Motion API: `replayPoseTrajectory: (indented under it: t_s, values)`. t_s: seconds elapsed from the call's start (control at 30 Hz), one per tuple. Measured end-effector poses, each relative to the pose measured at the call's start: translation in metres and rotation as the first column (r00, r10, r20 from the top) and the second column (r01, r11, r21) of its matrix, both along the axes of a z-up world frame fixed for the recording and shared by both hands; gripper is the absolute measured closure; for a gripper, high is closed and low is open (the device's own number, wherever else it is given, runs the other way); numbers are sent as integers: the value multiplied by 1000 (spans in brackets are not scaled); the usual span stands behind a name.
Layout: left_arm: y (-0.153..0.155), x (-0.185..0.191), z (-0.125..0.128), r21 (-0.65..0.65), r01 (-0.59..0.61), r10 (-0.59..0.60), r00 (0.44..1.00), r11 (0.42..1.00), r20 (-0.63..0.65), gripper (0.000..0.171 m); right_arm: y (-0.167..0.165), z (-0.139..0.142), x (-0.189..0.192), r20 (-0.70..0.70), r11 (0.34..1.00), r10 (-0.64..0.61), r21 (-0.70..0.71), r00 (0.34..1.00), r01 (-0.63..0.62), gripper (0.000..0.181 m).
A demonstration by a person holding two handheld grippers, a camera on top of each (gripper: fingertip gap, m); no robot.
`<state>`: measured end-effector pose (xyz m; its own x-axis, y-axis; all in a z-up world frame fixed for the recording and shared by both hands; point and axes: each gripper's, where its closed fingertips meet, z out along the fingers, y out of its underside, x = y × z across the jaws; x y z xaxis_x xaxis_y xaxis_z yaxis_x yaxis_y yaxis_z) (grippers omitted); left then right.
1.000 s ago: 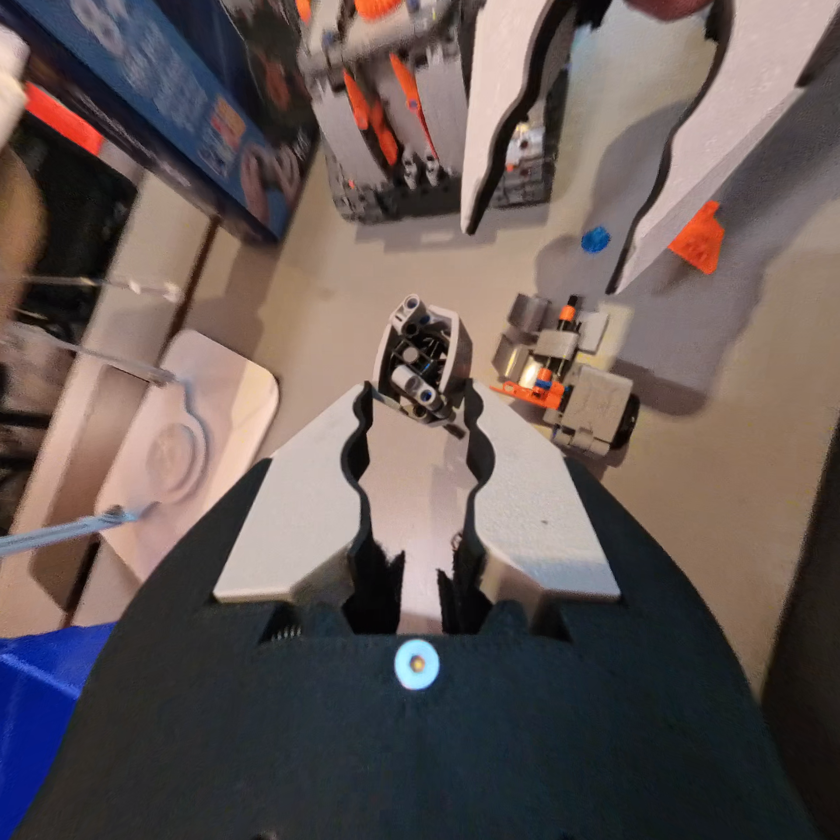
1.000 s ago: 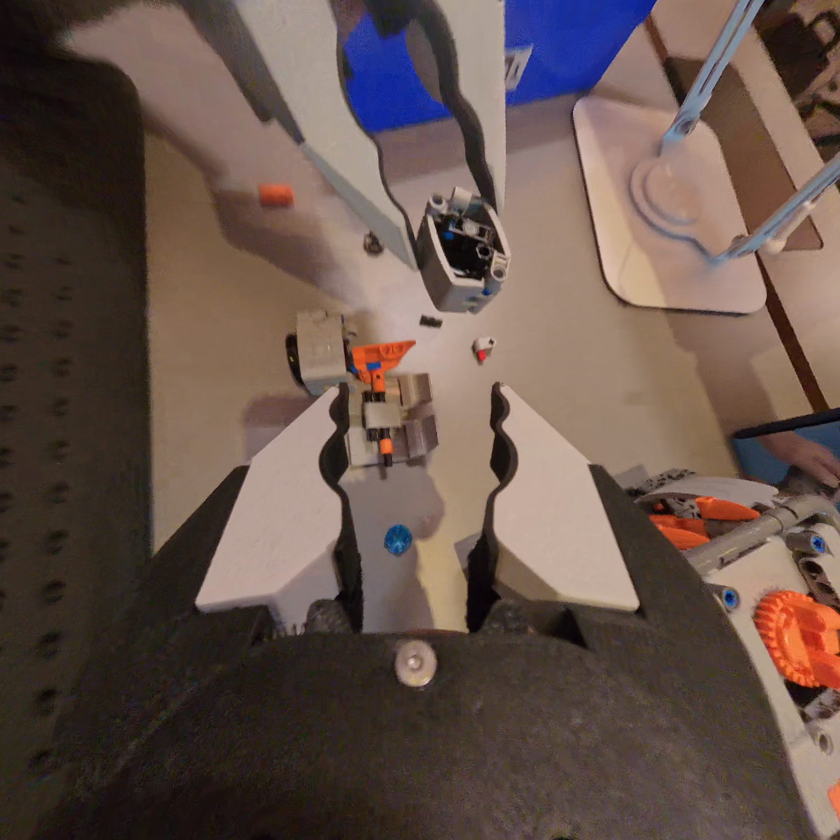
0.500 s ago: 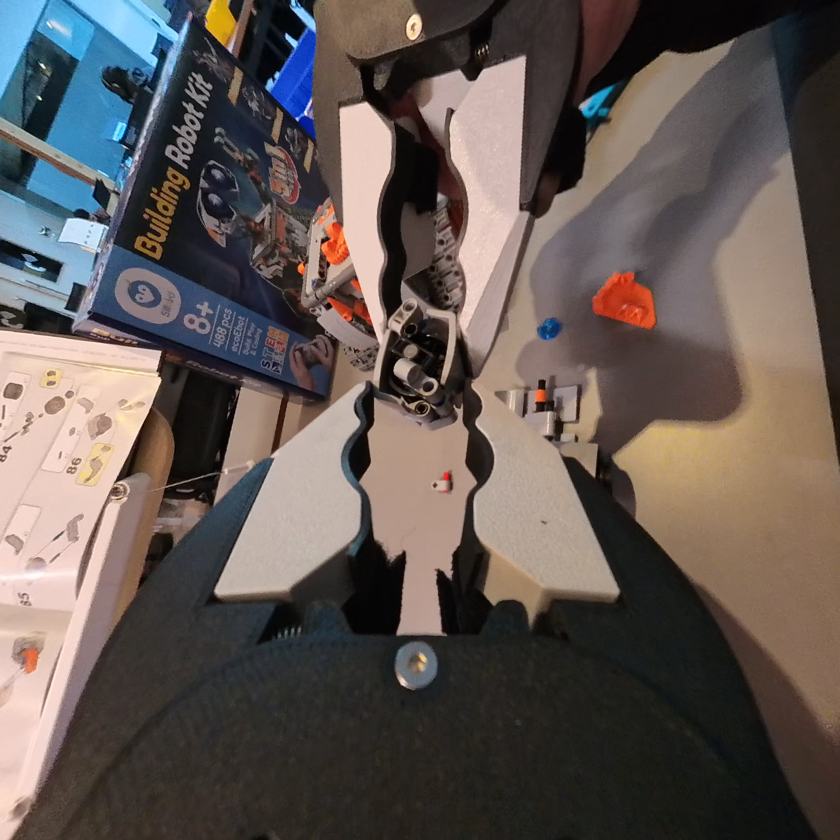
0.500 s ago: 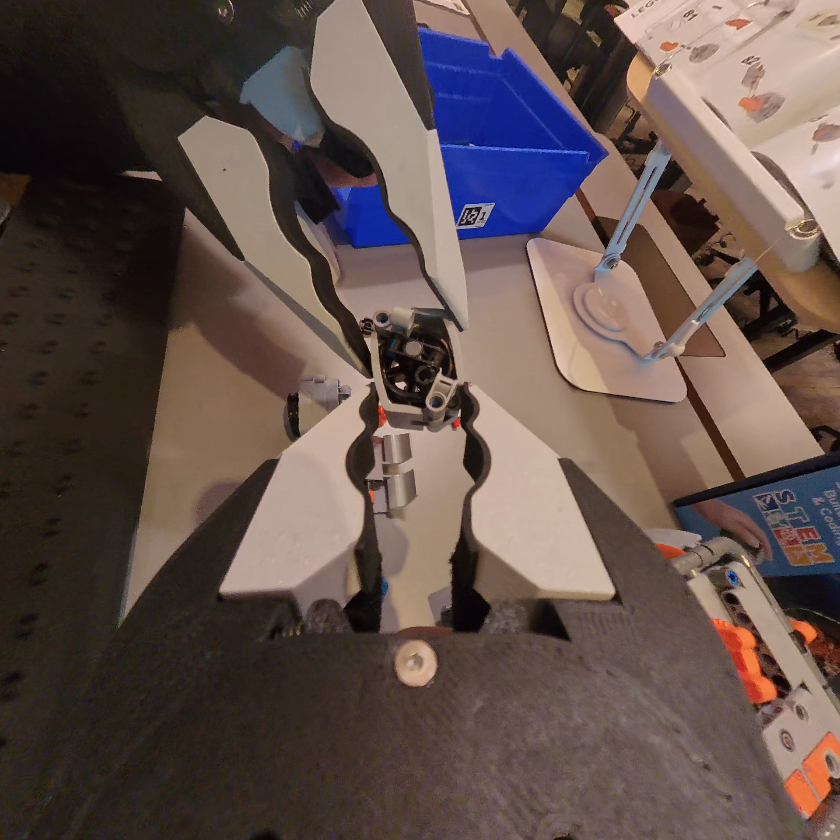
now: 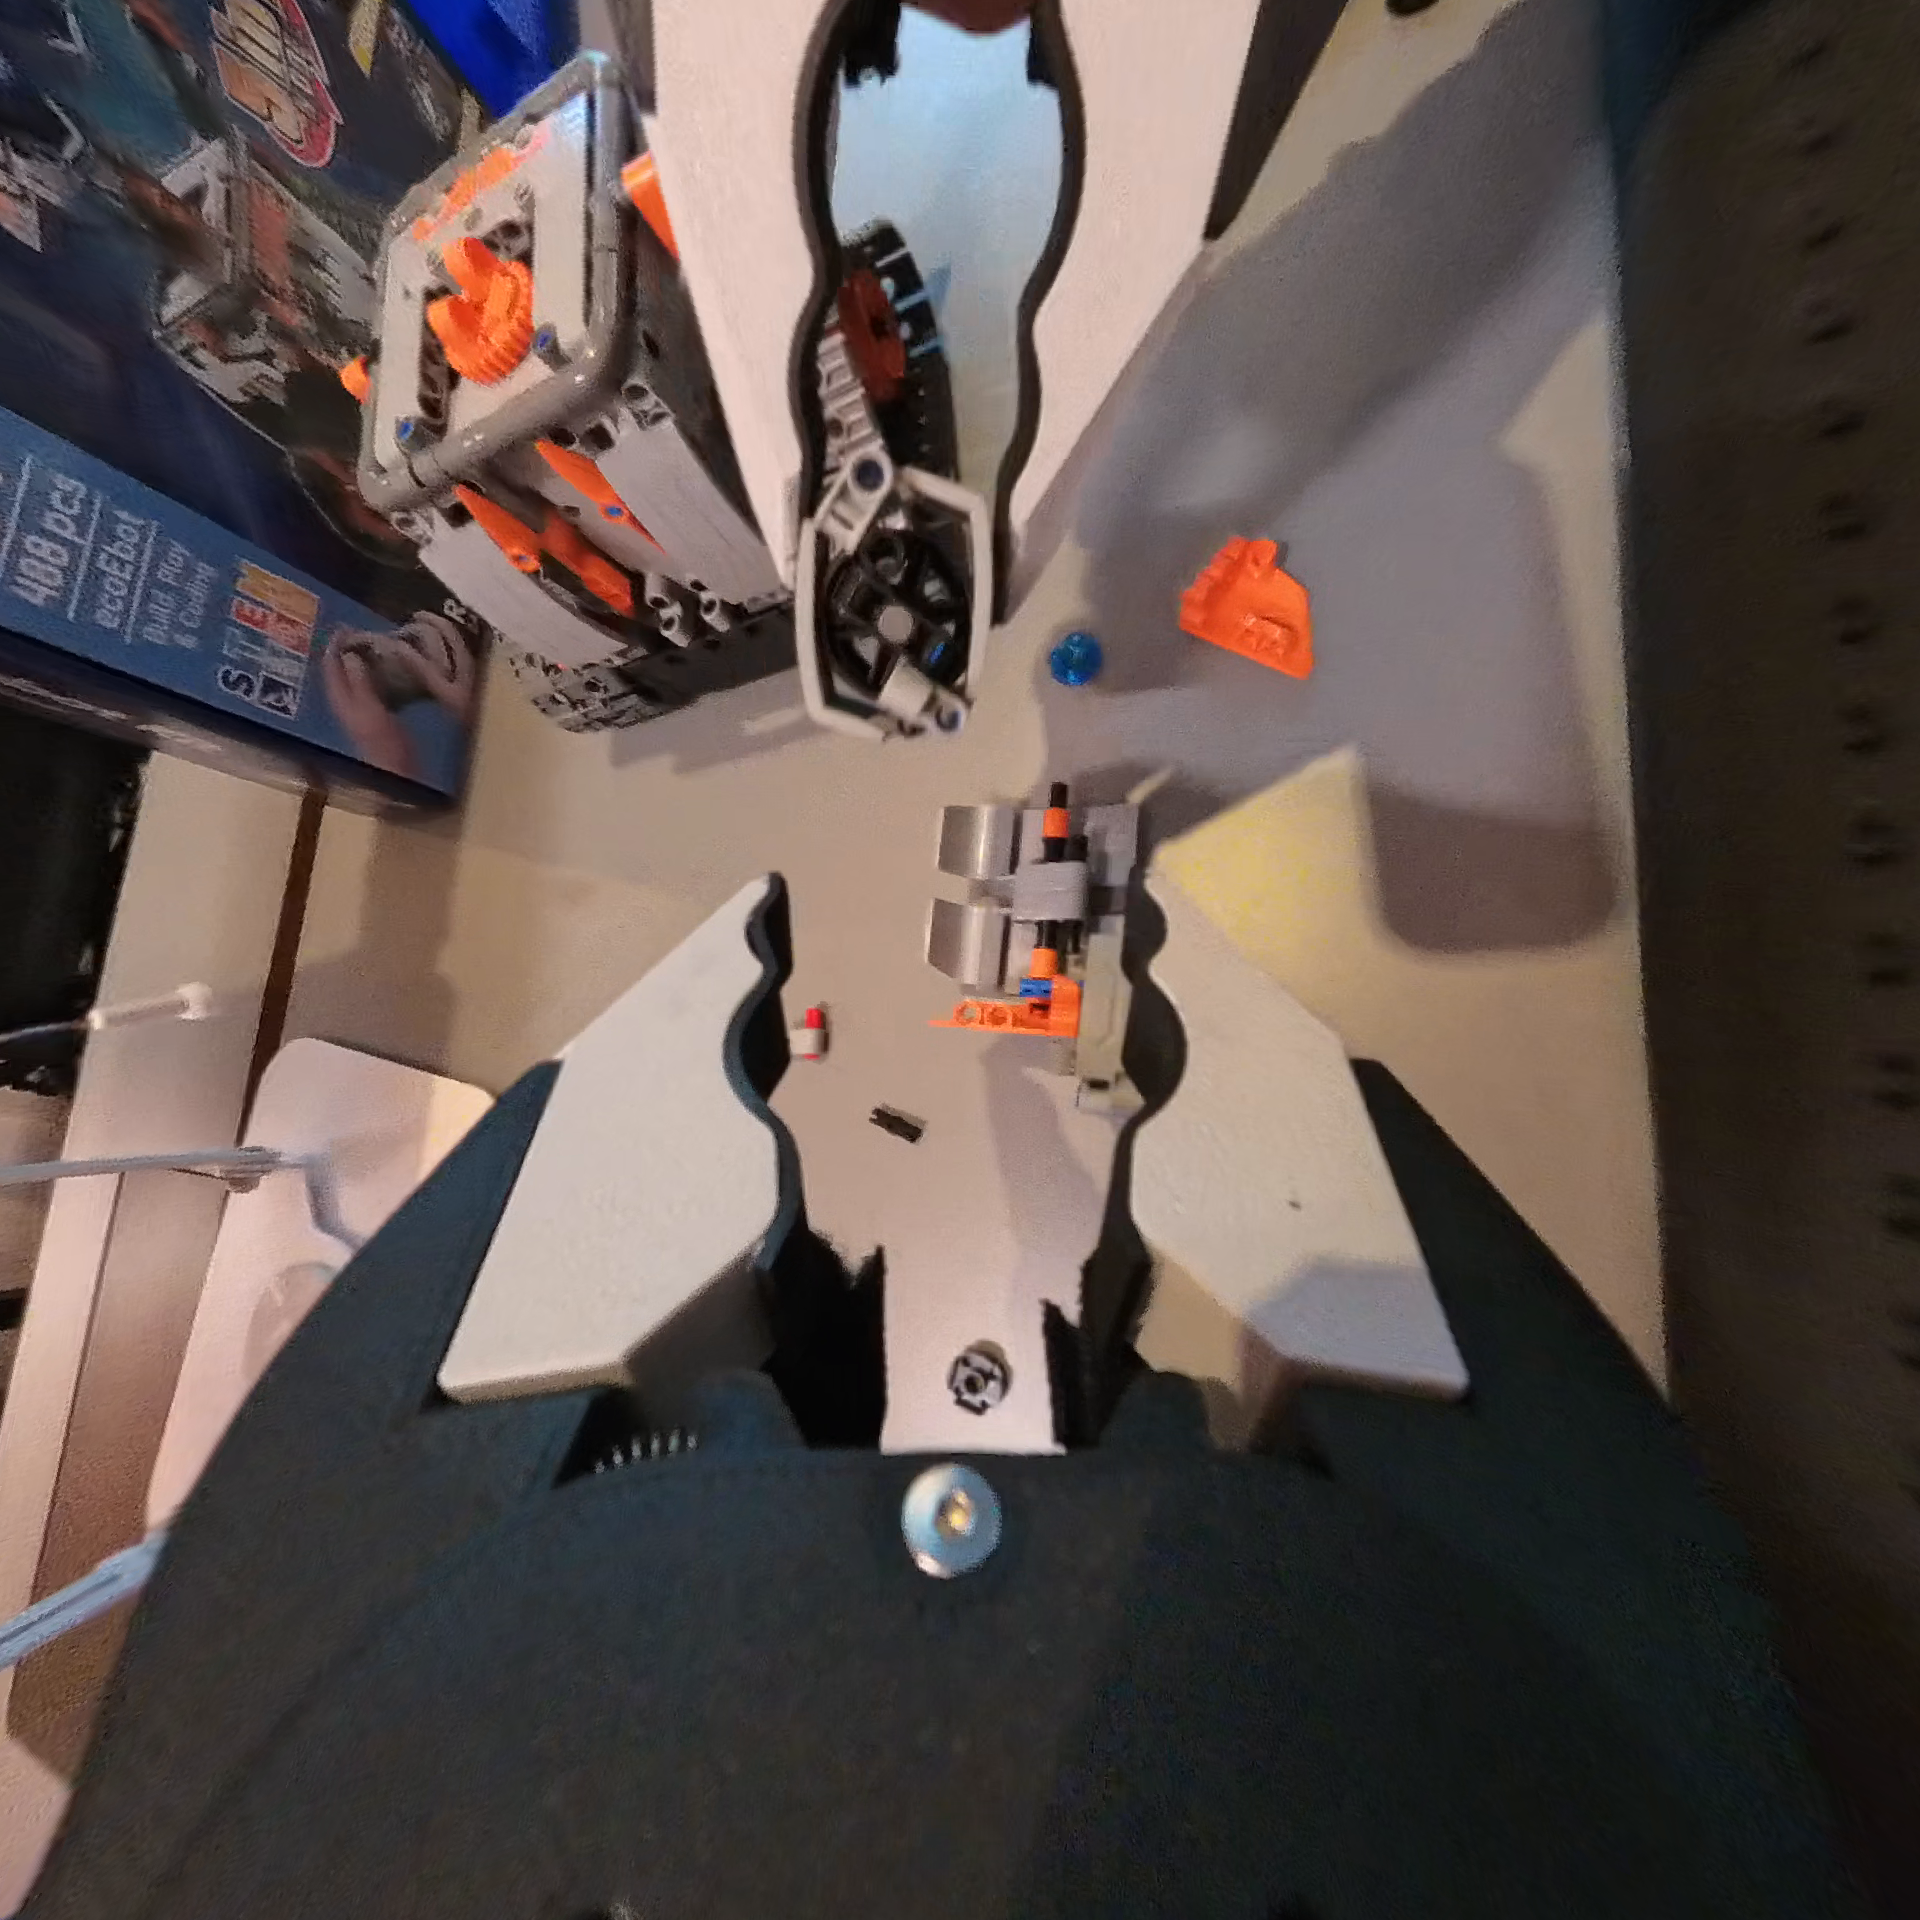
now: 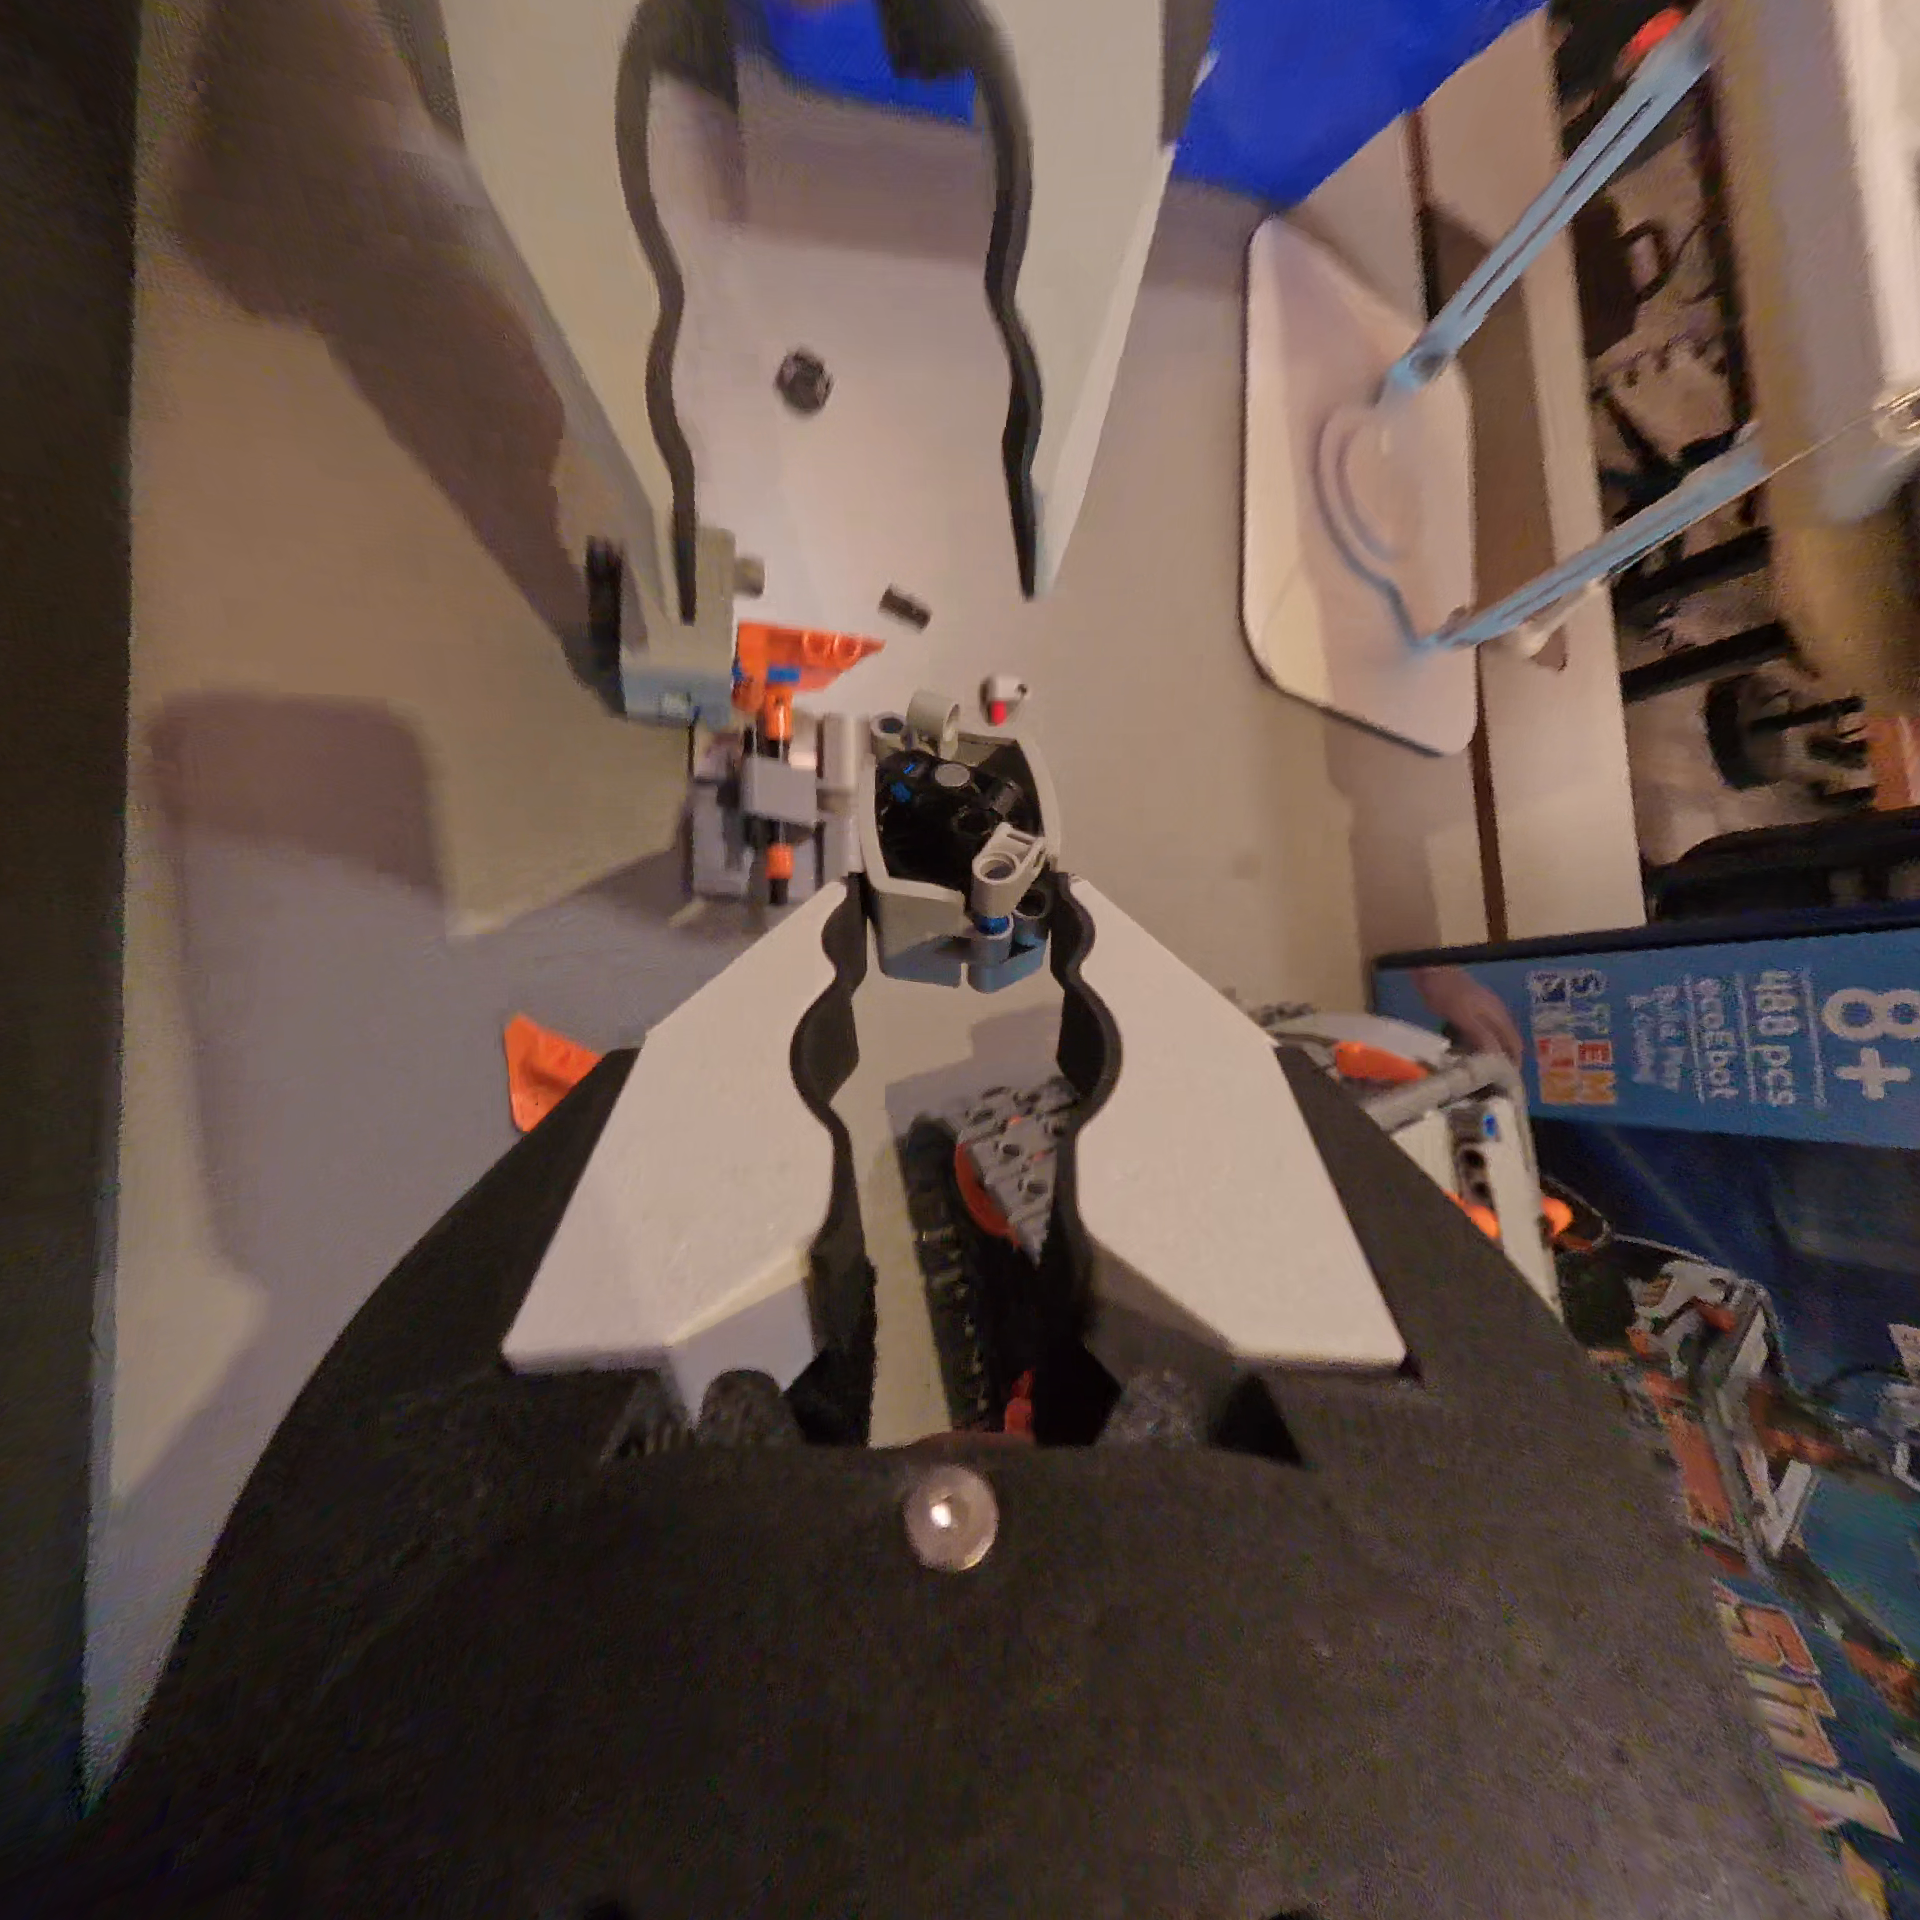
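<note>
A grey shell piece with a black hub (image 6: 951, 842) is pinched at the tips of the right gripper (image 6: 961, 914), whose jaws are closed on its lower sides; the piece is held above the bench (image 5: 644, 894). The left gripper (image 5: 961, 894) is seen with its jaws spread wide and nothing between them. Beneath its gap, a small grey-and-red peg (image 5: 810, 1031), a black pin (image 5: 896, 1120) and a dark round stud (image 5: 979, 1377) lie apart on bare bench. A grey-and-orange subassembly (image 5: 1023, 914) sits just beside the left gripper's right finger. A blue stud (image 5: 1073, 658) and an orange wedge (image 5: 1247, 608) lie farther off, with open bench around them. A larger grey-and-orange model (image 5: 540, 436) stands against a blue box (image 5: 208, 582) at the bench edge.
</note>
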<state>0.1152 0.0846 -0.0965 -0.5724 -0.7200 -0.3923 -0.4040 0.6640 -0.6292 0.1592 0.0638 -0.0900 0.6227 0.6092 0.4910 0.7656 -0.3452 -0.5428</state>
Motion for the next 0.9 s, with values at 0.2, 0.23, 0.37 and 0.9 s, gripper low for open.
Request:
replayPoseTrajectory:
  t_s: [0.2, 0.23, 0.37, 0.9]
  values:
    - [0, -26, -39, -8, 15, -16, 981, 1000, -195, 99, -13, -26, 12, 147, 996, 6, -92, 989, 7, 149]
    - [2, -28, -44, 6, 8, -7, 978, 1000, -209, 99, -13, -30, 11, 156, 995, 12, -103, 988, 4, 149]
    - [3, -32, -56, 19, -1, 5, 976, 1000, -219, 108, -14, -46, 9, 208, 989, 37, -146, 977, -7, 149]
    - [13, -36, -58, -46, -151, 138, 967, 987, -215, 132, -3, -68, 15, 609, 999, 7, -40, 793, 22, 147]
